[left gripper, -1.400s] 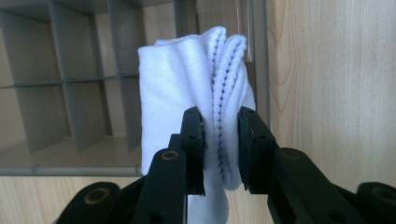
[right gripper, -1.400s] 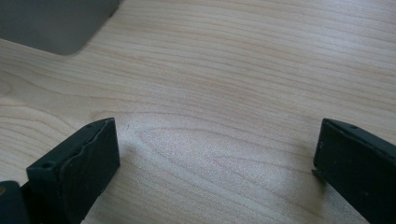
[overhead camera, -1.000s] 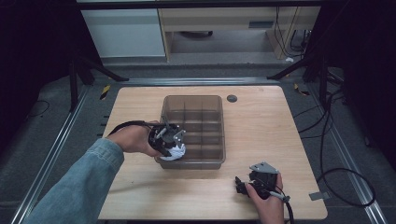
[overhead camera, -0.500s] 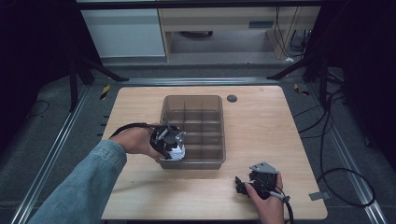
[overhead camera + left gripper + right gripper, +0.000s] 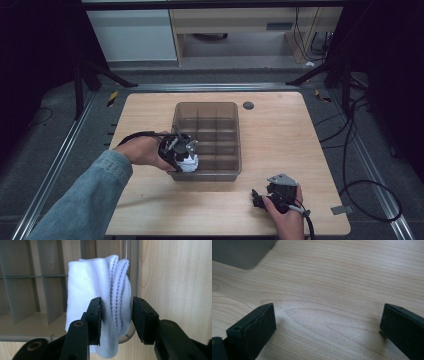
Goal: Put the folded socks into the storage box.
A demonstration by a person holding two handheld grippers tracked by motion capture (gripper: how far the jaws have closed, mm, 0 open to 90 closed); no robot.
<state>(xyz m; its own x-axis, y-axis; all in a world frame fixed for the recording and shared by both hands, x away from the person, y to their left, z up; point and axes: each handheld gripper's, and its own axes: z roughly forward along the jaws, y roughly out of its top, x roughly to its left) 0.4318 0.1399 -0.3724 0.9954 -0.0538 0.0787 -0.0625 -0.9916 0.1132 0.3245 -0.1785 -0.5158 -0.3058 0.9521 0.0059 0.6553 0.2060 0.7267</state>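
At the middle of the wooden table stands one smoky, see-through plastic organizer box, split by thin dividers into a grid of small compartments. The compartments that can be seen are bare, apart from the near-left corner, where one folded white cloth sits at the box's edge under the left gripper. From the high view it is hard to tell whether the cloth is inside the corner compartment or draped over the rim.

The left gripper view gives the closer reading: the white cloth hangs folded, with a ribbed hem showing on its right fold, and the two black jaws stand on either side of that fold, the left jaw pressed against the fabric and the right jaw just beside it, so the grip looks loose rather than tight. Behind the cloth the grey dividers of the box show, and bare table wood lies to the right.

The right gripper rests low at the near-right part of the table, well apart from the box, held in the person's right hand. Its own view shows what the high view cannot: its two jaws stand wide apart with nothing but wood grain between them, and a corner of the box sits at the upper left.

One small dark round disc lies on the table just beyond the box's far-right corner.
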